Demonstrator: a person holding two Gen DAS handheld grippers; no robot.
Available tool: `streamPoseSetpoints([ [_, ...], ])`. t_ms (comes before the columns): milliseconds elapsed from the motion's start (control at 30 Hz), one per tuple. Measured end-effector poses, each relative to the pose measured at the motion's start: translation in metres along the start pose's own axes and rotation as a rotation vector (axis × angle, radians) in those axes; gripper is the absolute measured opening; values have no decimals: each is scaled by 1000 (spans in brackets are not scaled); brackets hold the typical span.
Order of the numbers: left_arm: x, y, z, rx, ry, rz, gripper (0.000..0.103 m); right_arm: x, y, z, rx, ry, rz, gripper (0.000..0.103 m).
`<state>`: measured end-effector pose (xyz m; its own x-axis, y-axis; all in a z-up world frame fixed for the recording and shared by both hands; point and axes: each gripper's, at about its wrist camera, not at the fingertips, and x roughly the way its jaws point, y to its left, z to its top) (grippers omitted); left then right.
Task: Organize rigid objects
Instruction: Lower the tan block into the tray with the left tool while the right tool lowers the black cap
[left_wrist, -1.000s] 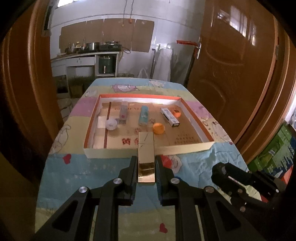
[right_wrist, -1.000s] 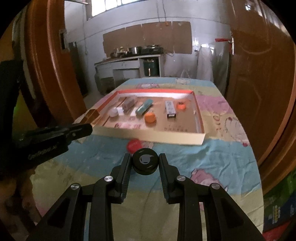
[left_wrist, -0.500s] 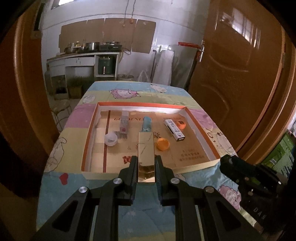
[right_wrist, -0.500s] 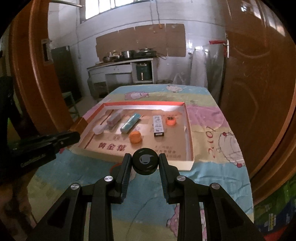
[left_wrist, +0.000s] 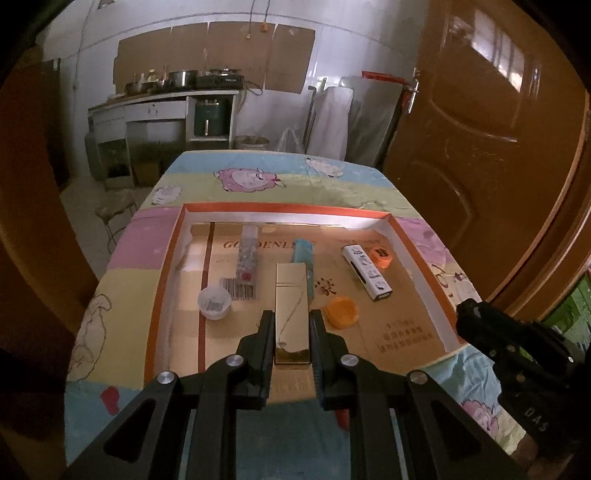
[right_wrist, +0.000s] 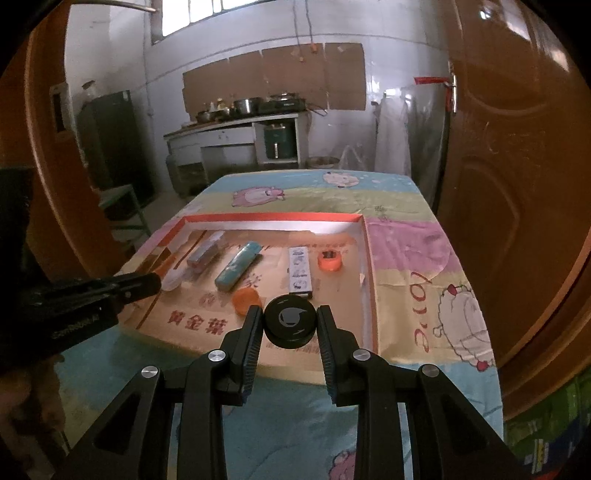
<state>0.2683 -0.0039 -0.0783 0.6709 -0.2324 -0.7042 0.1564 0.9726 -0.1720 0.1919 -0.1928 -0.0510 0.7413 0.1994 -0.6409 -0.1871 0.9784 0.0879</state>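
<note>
My left gripper (left_wrist: 291, 321) is shut on a long gold box (left_wrist: 291, 310) and holds it over the near part of the shallow cardboard tray (left_wrist: 417, 251). My right gripper (right_wrist: 290, 317) is shut on a round black lid (right_wrist: 290, 322), held above the tray's near edge (right_wrist: 369, 280). In the tray lie a clear patterned tube (left_wrist: 248, 258), a teal tube (left_wrist: 305, 258), a white box (left_wrist: 366, 272), an orange cap (left_wrist: 340, 312), an orange roll (left_wrist: 382, 257) and a clear cup (left_wrist: 214, 302).
The tray sits on a table with a cartoon-print cloth (left_wrist: 258, 181). A brown door (left_wrist: 491, 147) stands to the right. A kitchen counter with pots (left_wrist: 166, 96) is at the back. The right gripper's body (left_wrist: 517, 354) shows in the left wrist view.
Both grippers have moved forward toward the tray with their objects. The gold box is now over the tray floor and the black lid is over the tray's near edge.
</note>
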Motion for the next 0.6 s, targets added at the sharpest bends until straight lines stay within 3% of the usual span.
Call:
streamPoseSetpoints([
  [600, 56, 12, 11, -17, 87, 17, 18, 58, -21, 14, 12, 67, -35, 30],
])
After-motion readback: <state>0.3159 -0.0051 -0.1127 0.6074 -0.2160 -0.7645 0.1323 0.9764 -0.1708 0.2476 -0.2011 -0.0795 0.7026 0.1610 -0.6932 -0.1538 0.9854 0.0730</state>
